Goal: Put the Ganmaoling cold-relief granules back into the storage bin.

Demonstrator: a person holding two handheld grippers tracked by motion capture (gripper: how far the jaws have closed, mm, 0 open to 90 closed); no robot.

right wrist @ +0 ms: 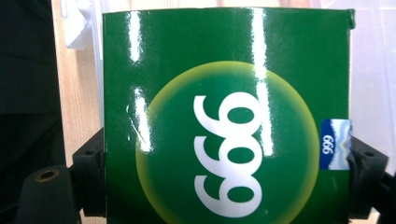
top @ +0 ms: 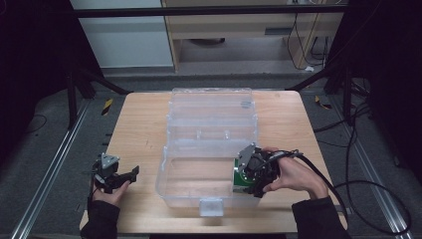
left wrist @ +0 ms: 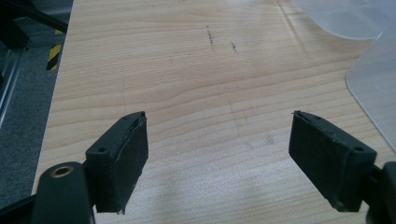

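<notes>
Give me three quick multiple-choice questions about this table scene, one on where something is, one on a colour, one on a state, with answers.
1. Where is the box that the right hand-held gripper carries?
A. At the near right corner of the clear bin
B. On the floor
C. At the table's far left corner

2. What colour is that box?
A. Red
B. Green
C. Black

3. How do the jaws of the left hand-held gripper stand?
A. Clamped on a box
B. Shut on nothing
C. Wide apart, with nothing between them

Answers:
1 A, the high view shows it at the bin's near right corner.
2 B, the right gripper view shows a glossy green face with white figures.
3 C, bare table shows between them.
</notes>
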